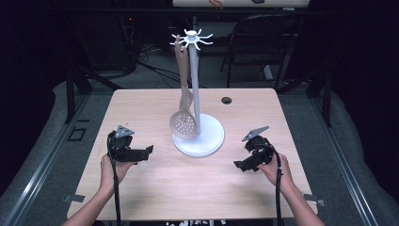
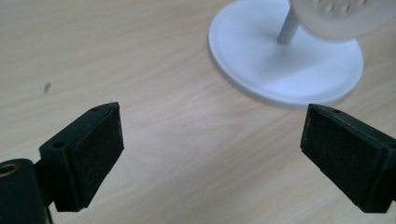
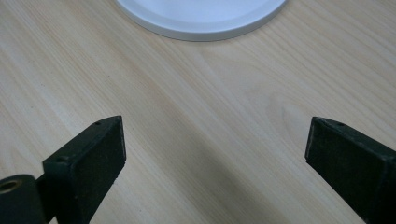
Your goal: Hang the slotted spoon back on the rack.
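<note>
**Grippers idle either side of utensil stand**

Stand (image 1: pixel 198 136) at table centre: white round base, upright white post, ring of hooks at the top. Slotted spoon (image 1: pixel 183 123) hangs from one hook, handle running down along the post's left side, perforated bowl low over the base and seemingly just clear of it. Wooden table (image 1: pixel 155 188) otherwise bare around it; small dark grommet hole (image 1: pixel 227 100) near the far edge.

Left gripper (image 1: pixel 144 153) held low over the table, left of the base and near it, pointing toward it. Jaws wide apart, nothing between them; in the left gripper view the base (image 2: pixel 285 65) and the spoon's bowl (image 2: pixel 341 16) sit ahead, beyond the tips.

Right gripper (image 1: pixel 241 165) held right of the base, near it, pointing inward. Jaws likewise spread wide and empty; right gripper view shows bare wood between them and the base's rim (image 3: pixel 201 18) ahead
</note>
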A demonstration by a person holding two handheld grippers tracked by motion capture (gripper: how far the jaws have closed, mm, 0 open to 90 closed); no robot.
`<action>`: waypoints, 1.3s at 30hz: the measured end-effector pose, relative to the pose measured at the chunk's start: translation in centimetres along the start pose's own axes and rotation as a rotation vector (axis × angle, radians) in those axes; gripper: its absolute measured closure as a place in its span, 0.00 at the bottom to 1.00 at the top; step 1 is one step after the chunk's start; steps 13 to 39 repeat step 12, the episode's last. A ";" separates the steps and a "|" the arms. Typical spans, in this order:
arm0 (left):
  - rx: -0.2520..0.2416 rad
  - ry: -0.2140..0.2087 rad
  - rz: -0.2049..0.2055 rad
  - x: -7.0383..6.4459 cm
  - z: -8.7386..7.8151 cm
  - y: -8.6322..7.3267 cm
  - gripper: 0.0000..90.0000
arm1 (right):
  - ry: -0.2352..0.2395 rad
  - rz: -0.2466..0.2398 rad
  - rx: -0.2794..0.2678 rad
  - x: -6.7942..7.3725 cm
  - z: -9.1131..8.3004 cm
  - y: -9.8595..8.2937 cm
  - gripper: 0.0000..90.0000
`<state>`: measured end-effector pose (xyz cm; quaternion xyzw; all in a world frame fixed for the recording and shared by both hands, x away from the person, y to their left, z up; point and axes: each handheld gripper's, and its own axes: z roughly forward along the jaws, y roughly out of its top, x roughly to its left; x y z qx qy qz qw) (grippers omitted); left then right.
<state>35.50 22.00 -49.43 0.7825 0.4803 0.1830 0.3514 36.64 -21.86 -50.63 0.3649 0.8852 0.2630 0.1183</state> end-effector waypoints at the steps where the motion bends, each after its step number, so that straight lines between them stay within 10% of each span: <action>1: 0.025 -0.004 0.002 0.0 0.2 -0.2 0.04 | 0.000 -0.003 0.001 0.0 0.0 0.0 0.05; 12: 0.113 -0.037 0.010 1.2 2.6 -1.9 0.00 | 0.000 -0.010 0.006 -0.3 0.4 -0.2 0.05; 39: 0.113 -0.037 0.010 1.2 2.6 -1.9 0.00 | 0.000 -0.010 0.006 -0.3 0.4 -0.2 0.05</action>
